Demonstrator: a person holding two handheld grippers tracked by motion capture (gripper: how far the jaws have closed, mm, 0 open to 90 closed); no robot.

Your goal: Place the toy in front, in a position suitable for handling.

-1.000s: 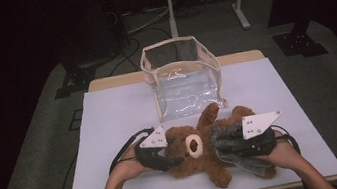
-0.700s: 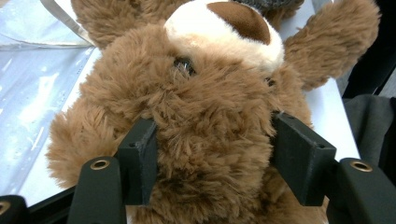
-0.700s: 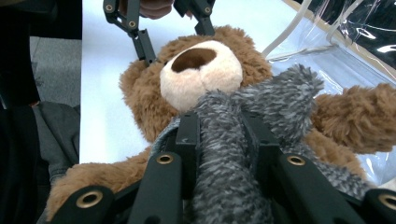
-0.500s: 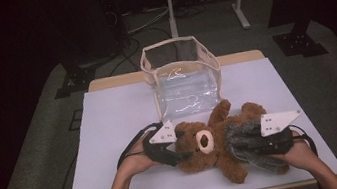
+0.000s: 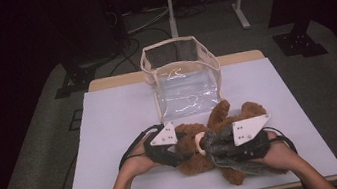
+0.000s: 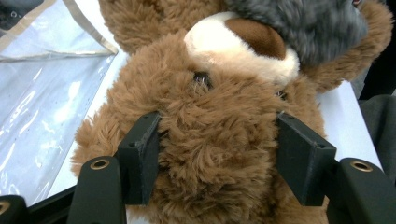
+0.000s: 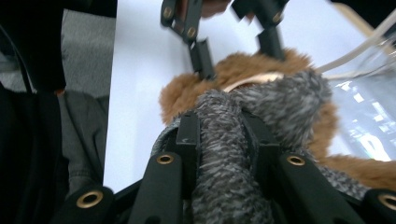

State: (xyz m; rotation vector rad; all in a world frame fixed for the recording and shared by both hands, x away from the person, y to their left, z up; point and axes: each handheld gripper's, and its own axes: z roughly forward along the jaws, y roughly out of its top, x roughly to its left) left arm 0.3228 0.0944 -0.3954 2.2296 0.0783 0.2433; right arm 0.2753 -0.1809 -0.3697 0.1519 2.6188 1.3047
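I see a white tabletop [image 5: 110, 123] in a dark room, with grey floor around it. Nearest me, the teddy bear [image 5: 213, 138] lies on its back at the near middle of the tabletop, its long axis running across the table, head toward my left, legs toward my right and slightly away. My left gripper [image 5: 167, 148] has its jaws spread fairly wide and pressed against both sides of the bear's head; the left gripper view shows the fur bulging between them and the cream muzzle beyond. My right gripper [image 5: 225, 146] pinches a grey knitted cloth [image 7: 261, 116] lying over the bear's body; the right gripper view shows its jaws narrow, clamped on a fold. Just beyond the bear stands a clear plastic bag [image 5: 181, 75], open at the top.
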